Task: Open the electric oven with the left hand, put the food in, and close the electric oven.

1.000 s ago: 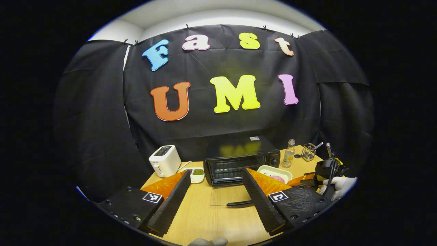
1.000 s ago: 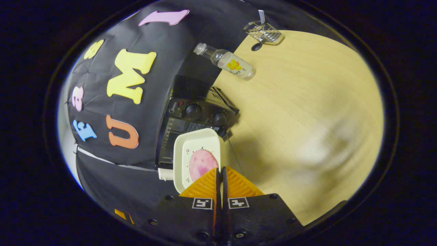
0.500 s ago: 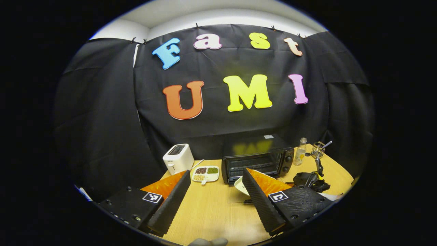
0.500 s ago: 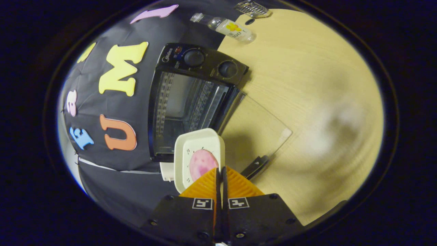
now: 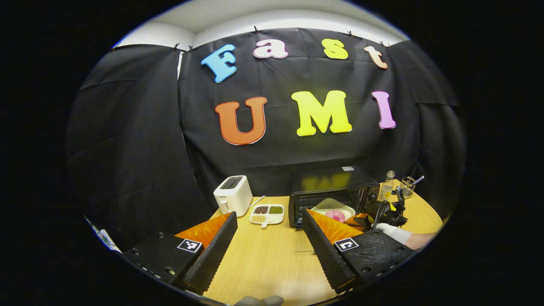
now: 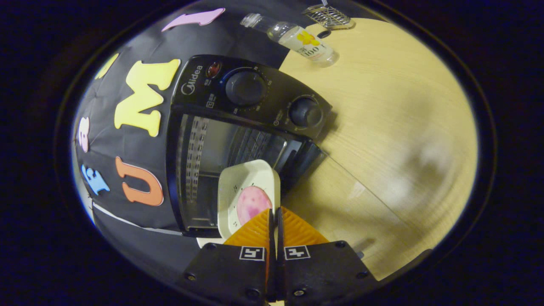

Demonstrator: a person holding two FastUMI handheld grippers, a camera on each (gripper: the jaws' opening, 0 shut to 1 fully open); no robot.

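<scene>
My left gripper [image 5: 267, 250] hangs open and empty over the near edge of the table [image 5: 263, 263], well back from the oven [image 5: 331, 193], which sits toward the table's far right with its glass door [image 6: 352, 199] lying flat toward me. My right gripper [image 6: 274, 212] has its fingers closed together on the near rim of the dish [image 6: 248, 193], and the pink food [image 6: 253, 204] lies in the dish just ahead of the fingertips. In the right gripper view the dish's far end is at the oven's mouth, over the rack [image 6: 238, 148]; in the left gripper view it sits in the opening. The grip is what worries me: I hold only one thin edge, so the dish's weight could lever it down and let it slip or tip, sliding the food off. Its far rim could also catch the opening's lower lip or the rack's front if I come in too low. The lowered door lies right under my hand [image 5: 393, 231], and leaning on it could strain the hinge or nudge the oven toward the bottle [image 6: 301, 38] beside it.
</scene>
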